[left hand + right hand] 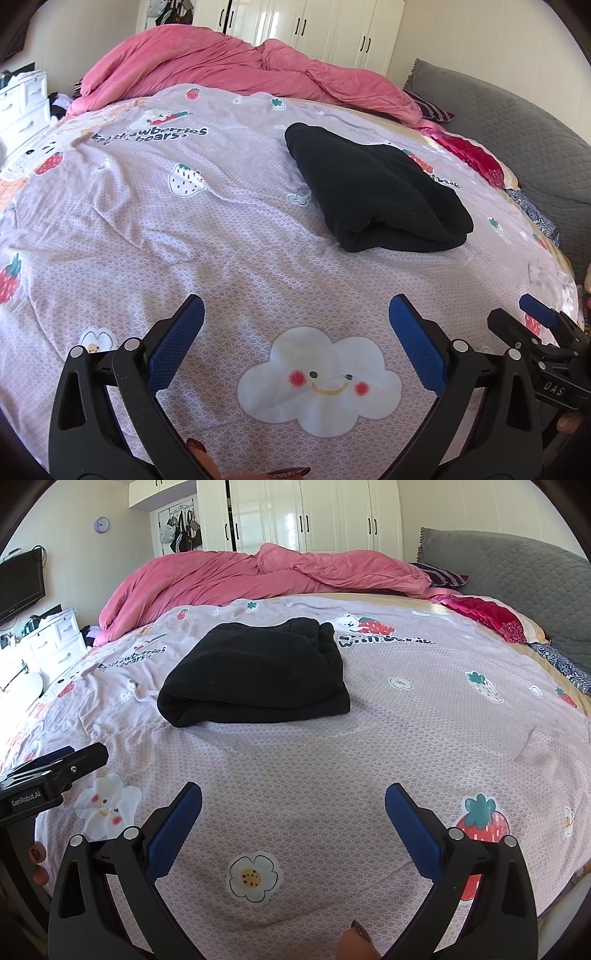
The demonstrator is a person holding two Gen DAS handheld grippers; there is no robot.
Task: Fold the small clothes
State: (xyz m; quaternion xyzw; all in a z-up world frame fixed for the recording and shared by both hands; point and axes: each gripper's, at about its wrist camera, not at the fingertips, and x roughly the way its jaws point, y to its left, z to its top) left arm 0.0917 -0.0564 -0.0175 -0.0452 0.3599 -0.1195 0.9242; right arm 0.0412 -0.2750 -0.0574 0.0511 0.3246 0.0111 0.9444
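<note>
A black garment (373, 192) lies folded into a thick bundle on the lilac printed bedsheet (221, 236). It also shows in the right wrist view (255, 672), ahead and left of centre. My left gripper (295, 306) is open and empty, held above the sheet, well short of the garment. My right gripper (293, 792) is open and empty too, near the bed's front. The right gripper shows at the right edge of the left wrist view (546, 332). The left gripper shows at the left edge of the right wrist view (55, 771).
A rumpled pink duvet (258, 576) lies across the far side of the bed. A grey padded headboard (517, 576) and a red pillow (487, 616) are at the right. White drawers (48, 642) stand at the left, white wardrobes (303, 513) behind.
</note>
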